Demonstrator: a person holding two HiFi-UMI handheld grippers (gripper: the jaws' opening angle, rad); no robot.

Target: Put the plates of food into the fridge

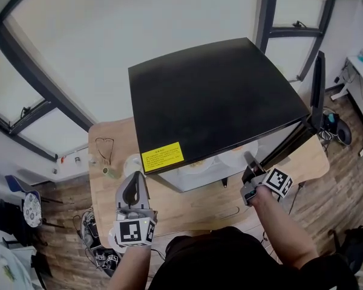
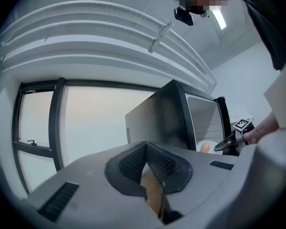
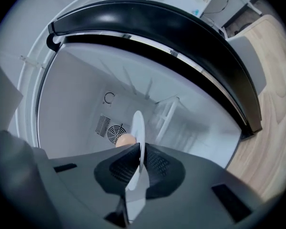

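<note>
Head view: yellow label (image 1: pixel 163 157) on black fridge (image 1: pixel 212 95) top, print illegible.

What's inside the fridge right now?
A white plate with pale round food, held by the right gripper, and a rear fan grille. The plate covers whatever is behind it.

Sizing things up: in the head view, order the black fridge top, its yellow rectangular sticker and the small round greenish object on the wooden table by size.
black fridge top
yellow rectangular sticker
small round greenish object (farther from camera)
</note>
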